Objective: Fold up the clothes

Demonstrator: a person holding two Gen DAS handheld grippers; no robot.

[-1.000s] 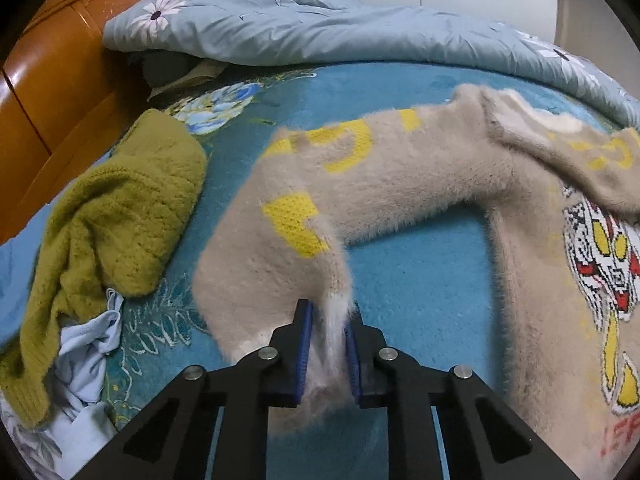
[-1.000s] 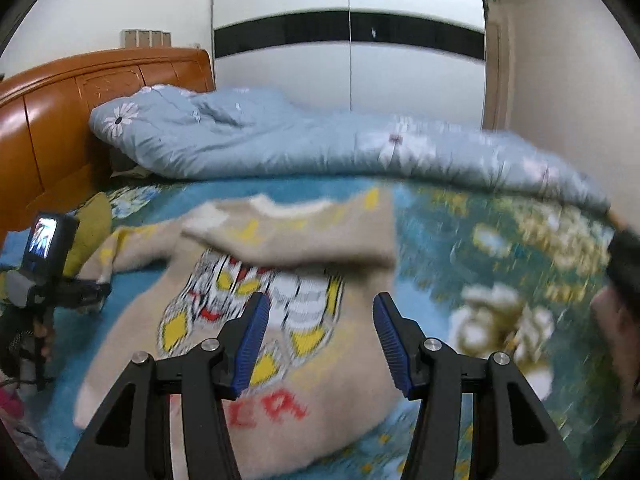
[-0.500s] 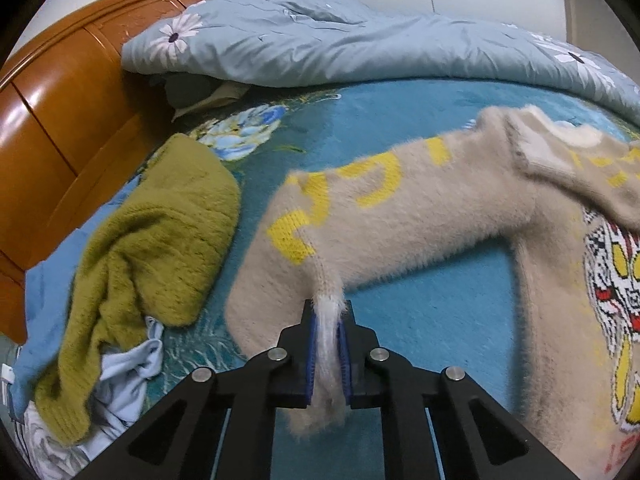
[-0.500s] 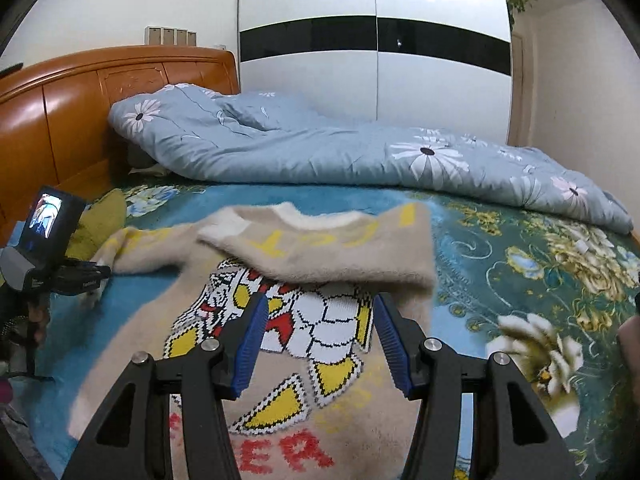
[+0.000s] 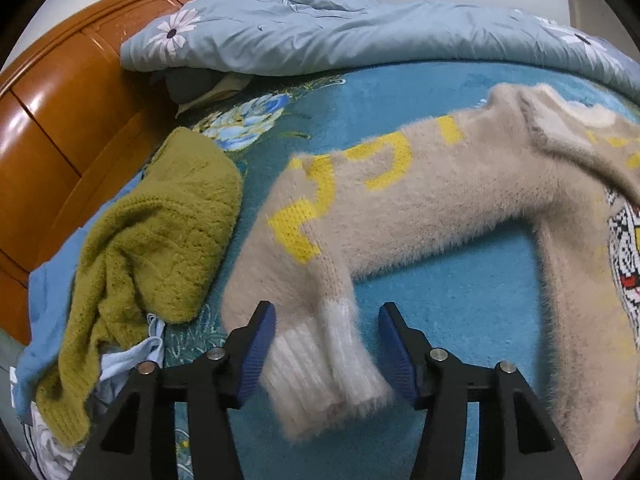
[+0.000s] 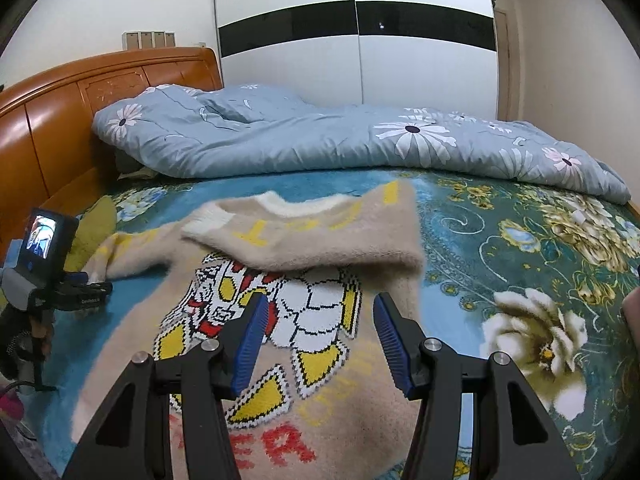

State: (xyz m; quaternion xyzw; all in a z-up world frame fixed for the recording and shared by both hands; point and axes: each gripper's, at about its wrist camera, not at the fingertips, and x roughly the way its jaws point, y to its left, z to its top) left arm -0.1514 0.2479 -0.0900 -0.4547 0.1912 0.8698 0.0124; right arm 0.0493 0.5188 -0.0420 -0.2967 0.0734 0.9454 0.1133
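A fuzzy beige sweater [image 6: 320, 340] with a cartoon robot print lies face up on the blue floral bedspread [image 6: 500, 264]. Its right sleeve [image 6: 320, 236] is folded across the chest. Its left sleeve [image 5: 420, 200], with yellow letters, stretches out sideways. My left gripper [image 5: 326, 340] is open, its blue pads on either side of the sleeve's white cuff [image 5: 320, 364], which lies loose between them. My right gripper [image 6: 318, 338] is open and empty above the sweater's chest. The left gripper also shows in the right wrist view [image 6: 86, 286].
An olive knitted sweater [image 5: 160, 252] lies bunched at the bed's left side over pale blue cloth [image 5: 128, 364]. A light blue flowered duvet [image 6: 320, 136] is heaped along the far side. A wooden headboard [image 5: 52, 132] stands at left. A white wardrobe [image 6: 352, 32] stands behind.
My left gripper has opened and let go of the sleeve cuff, which now lies loose between the pads. My right gripper stays open, hovering over the sweater.
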